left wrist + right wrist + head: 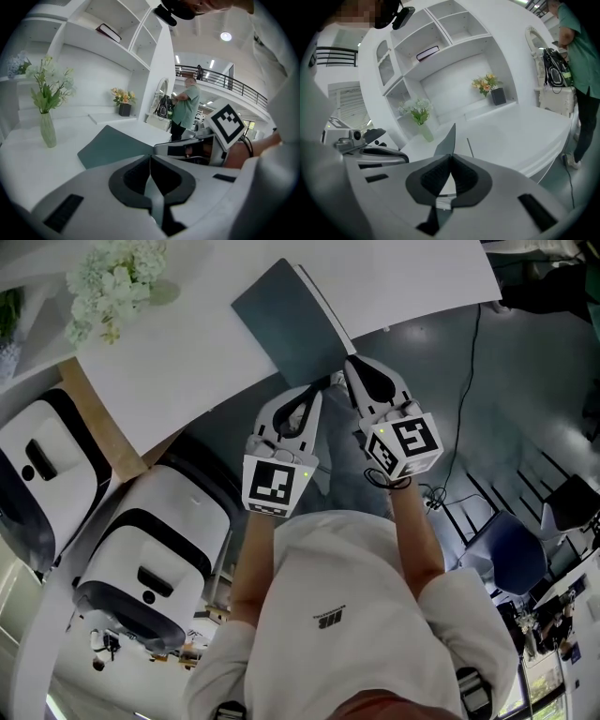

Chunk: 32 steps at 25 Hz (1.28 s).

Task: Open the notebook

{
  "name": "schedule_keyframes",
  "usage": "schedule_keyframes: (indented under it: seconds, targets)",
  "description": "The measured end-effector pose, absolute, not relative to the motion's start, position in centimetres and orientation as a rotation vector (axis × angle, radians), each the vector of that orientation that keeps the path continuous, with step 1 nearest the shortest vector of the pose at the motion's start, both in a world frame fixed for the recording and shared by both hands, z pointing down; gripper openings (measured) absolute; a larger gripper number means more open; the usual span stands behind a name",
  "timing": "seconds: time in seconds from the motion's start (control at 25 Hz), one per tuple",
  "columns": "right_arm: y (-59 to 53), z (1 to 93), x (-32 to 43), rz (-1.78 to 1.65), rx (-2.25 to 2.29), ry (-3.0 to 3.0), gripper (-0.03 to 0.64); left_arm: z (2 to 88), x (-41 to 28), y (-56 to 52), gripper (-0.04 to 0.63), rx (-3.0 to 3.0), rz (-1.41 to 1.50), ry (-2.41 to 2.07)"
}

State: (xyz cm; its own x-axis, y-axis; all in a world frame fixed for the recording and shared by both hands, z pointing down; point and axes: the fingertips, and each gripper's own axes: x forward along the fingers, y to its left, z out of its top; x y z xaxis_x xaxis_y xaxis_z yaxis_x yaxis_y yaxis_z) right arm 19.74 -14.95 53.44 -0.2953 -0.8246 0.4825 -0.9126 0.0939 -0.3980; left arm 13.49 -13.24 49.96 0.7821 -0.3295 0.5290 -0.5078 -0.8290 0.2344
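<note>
A notebook [286,320] with a dark teal cover lies at the near edge of the white table [187,362]. My right gripper [349,362] is shut on the cover's near right edge. In the right gripper view [450,157] the cover [446,140] rises as a dark wedge from between the tips, lifted off the white pages. My left gripper [322,388] sits just left of it at the notebook's near corner, jaws shut [150,158]. Whether it pinches the cover [112,145] is hidden by its own body.
A vase of pale flowers [112,277] stands on the table's far left. Two white machines [150,549] sit on the floor left of me. A small flower pot [124,108] and wall shelves lie beyond the table; a person in green [185,108] stands further off.
</note>
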Motion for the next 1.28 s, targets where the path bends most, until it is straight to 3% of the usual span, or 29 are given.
schedule_keyframes:
  seconds: [1.28]
  targets:
    - [-14.4,46.3,8.4,0.691,1.597,-2.392,0.002,45.8,4.2,-13.4,0.000,2.614,0.568,-0.858]
